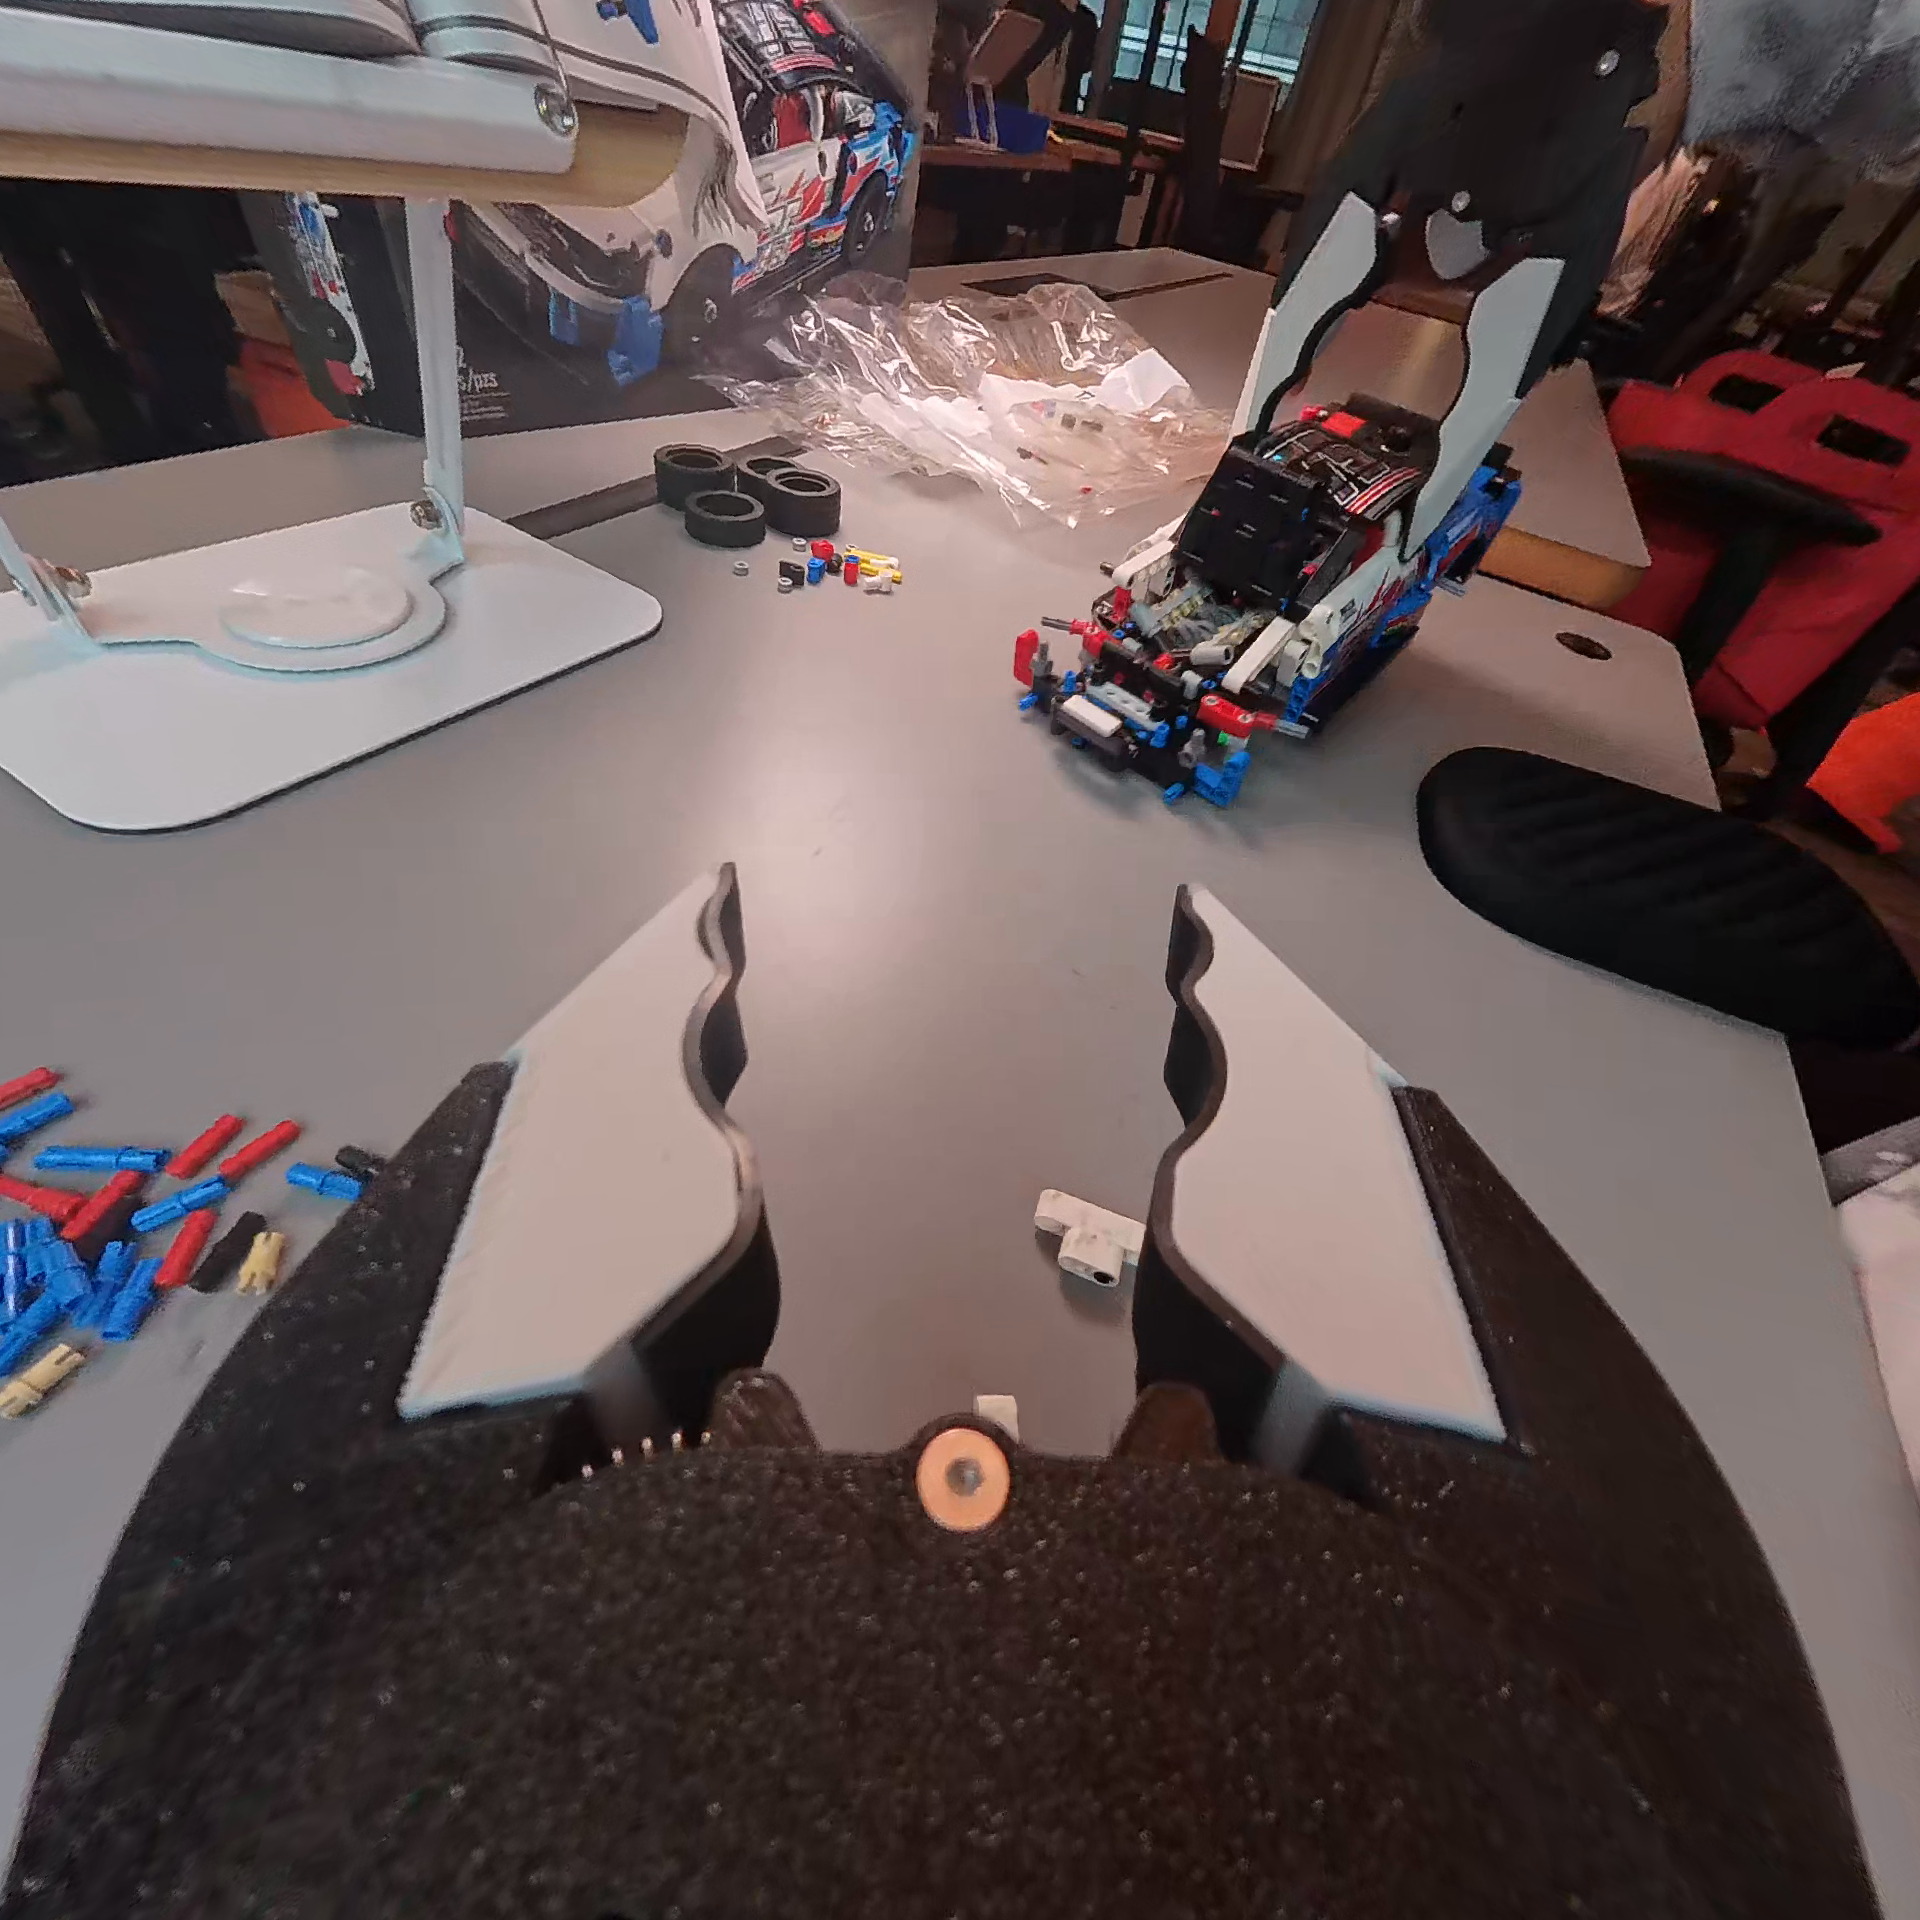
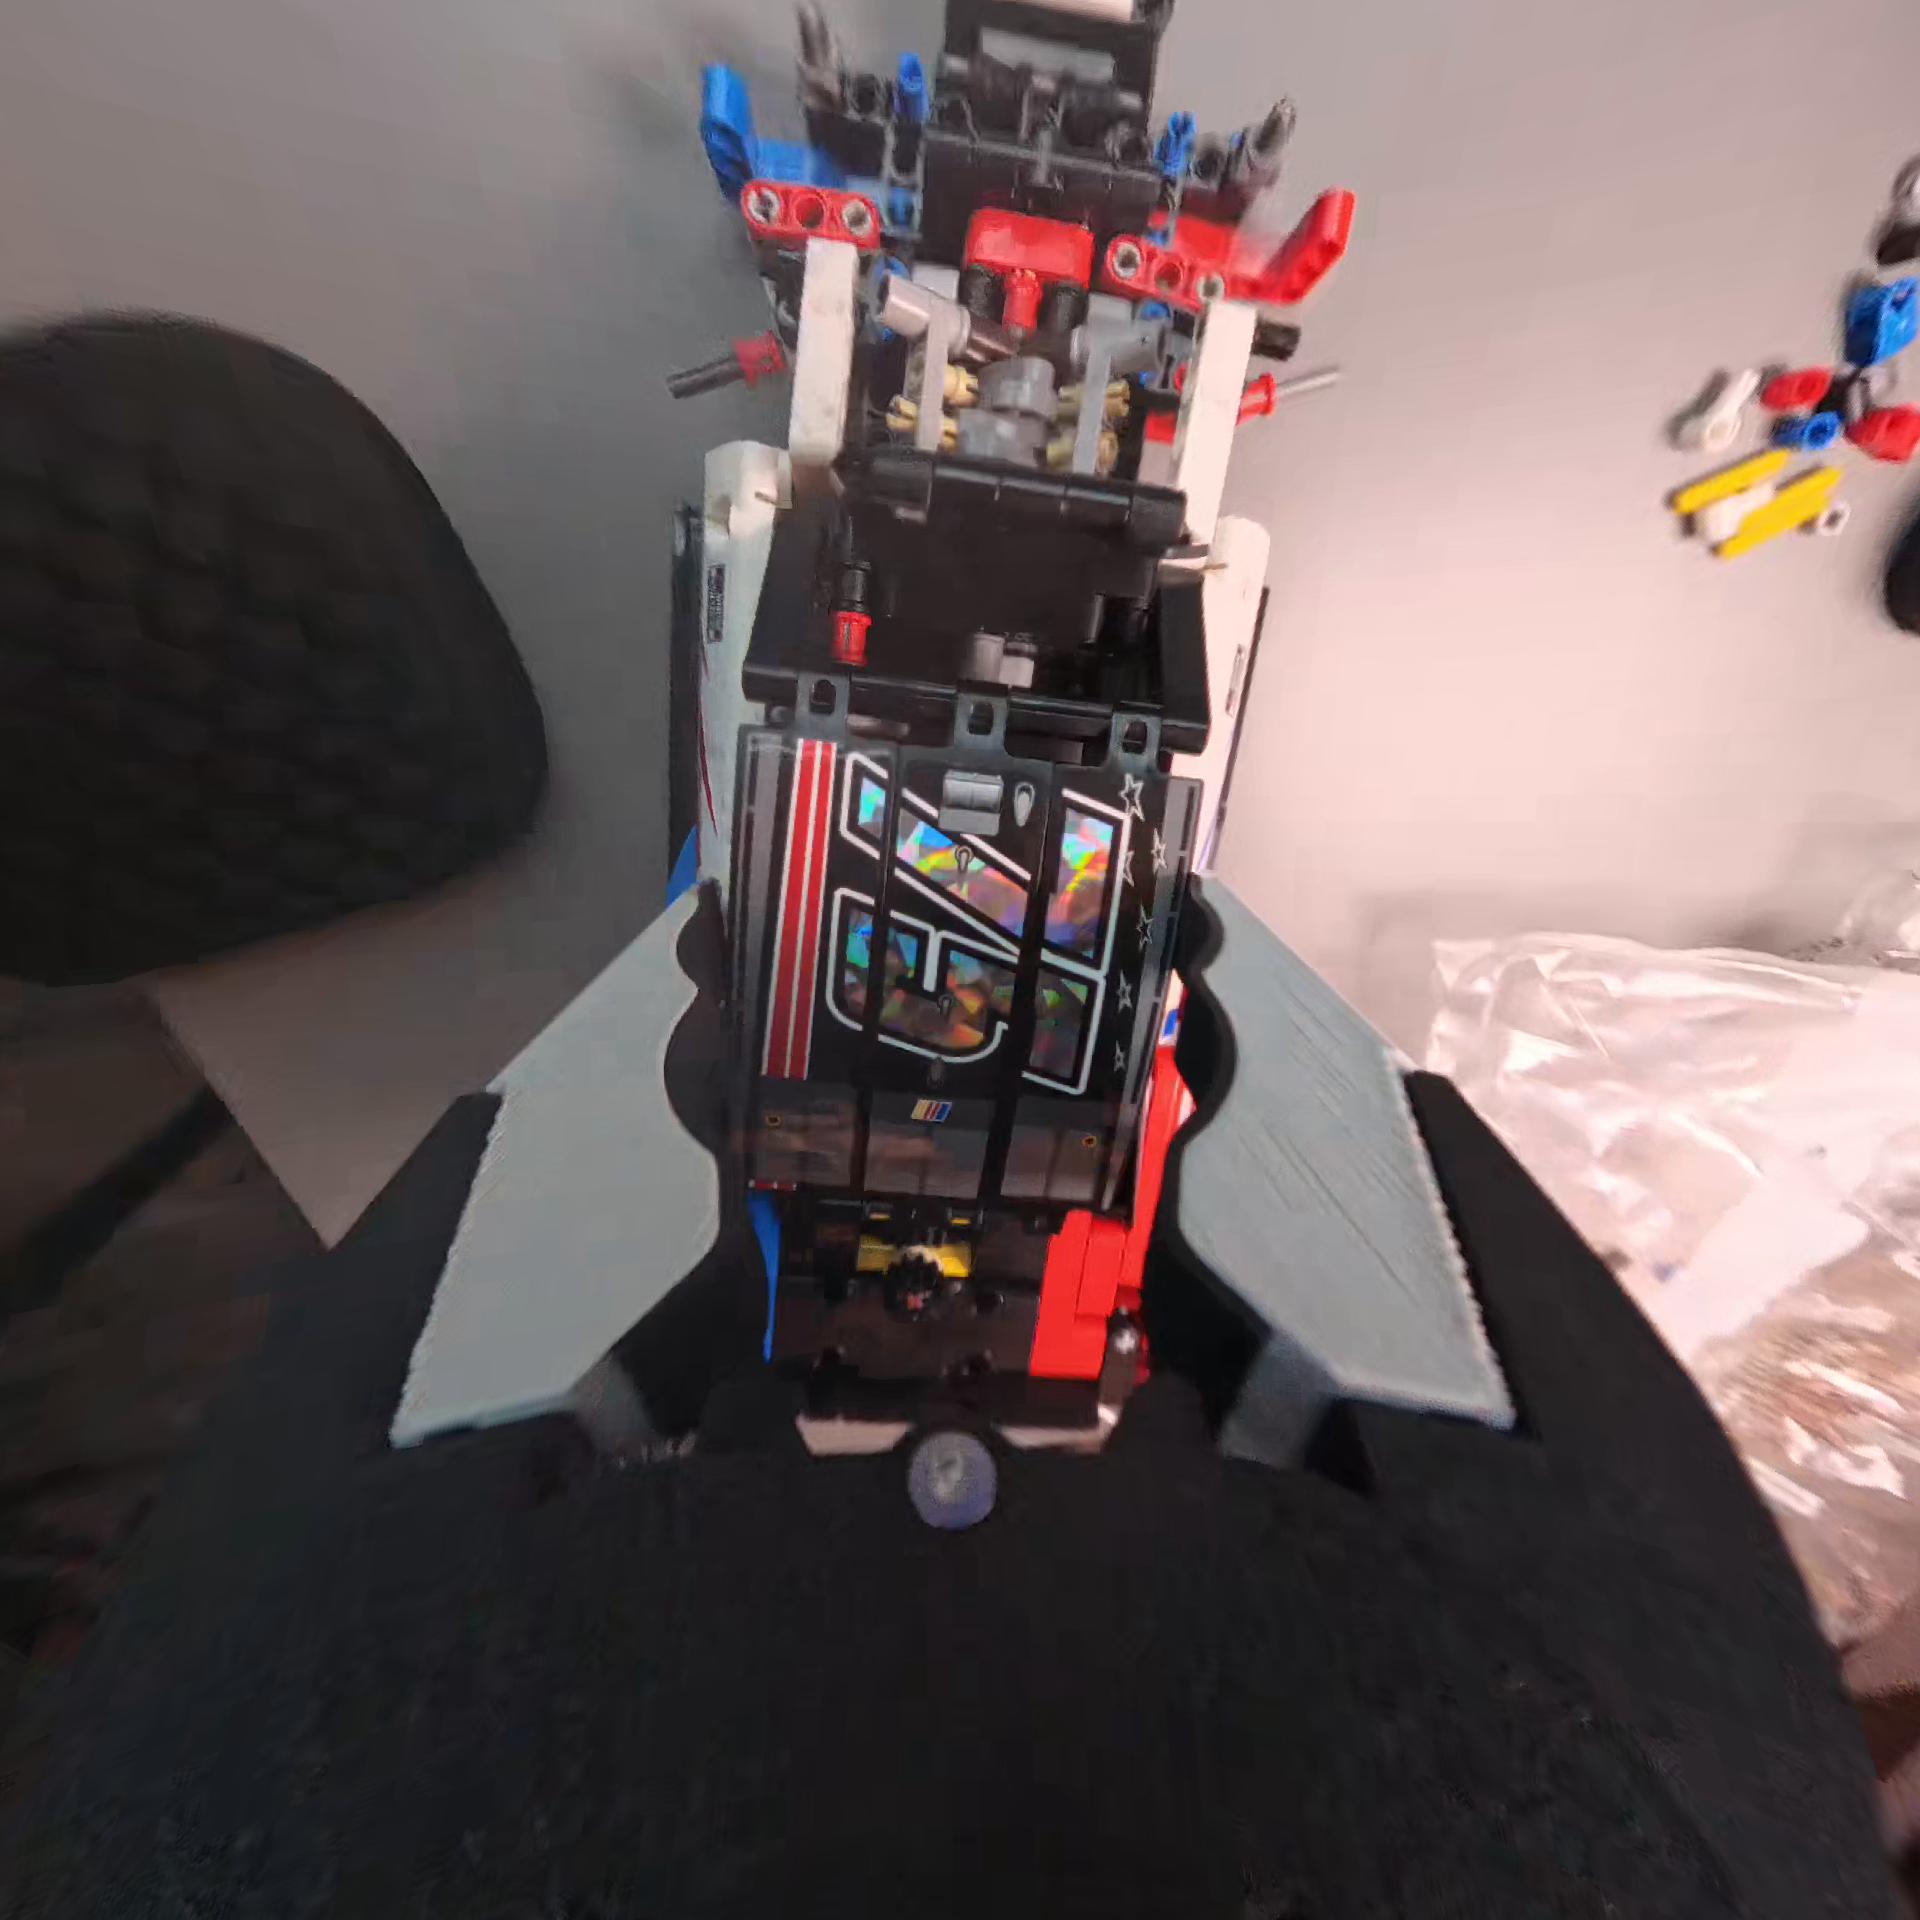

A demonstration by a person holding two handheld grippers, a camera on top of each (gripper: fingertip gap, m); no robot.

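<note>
A partly built toy brick race car (image 1: 1247, 603), black, white, red and blue, stands on the grey table (image 1: 883, 790) at the right. My right gripper (image 1: 1340, 478) comes down over its rear. In the right wrist view the gripper (image 2: 951, 909) has a finger on each side of the car (image 2: 977, 727), pads against the black roof panel, shut on it. My left gripper (image 1: 956, 894) is open and empty, low over the table. A small white brick piece (image 1: 1091, 1236) lies by its right finger.
A white stand base (image 1: 312, 665) is at the left, with a pile of blue and red pins (image 1: 104, 1226) nearer. Black tyres (image 1: 748, 488), small loose pieces (image 1: 842, 566), clear plastic bags (image 1: 987, 384) and the car's box (image 1: 727, 208) lie behind. A black chair back (image 1: 1662, 883) is at the right edge. Across from one pair of fingers to the other is roughly 35 cm. My right tips are about 35 cm from the small white brick piece (image 1: 1091, 1236), my left tips only 9 cm.
</note>
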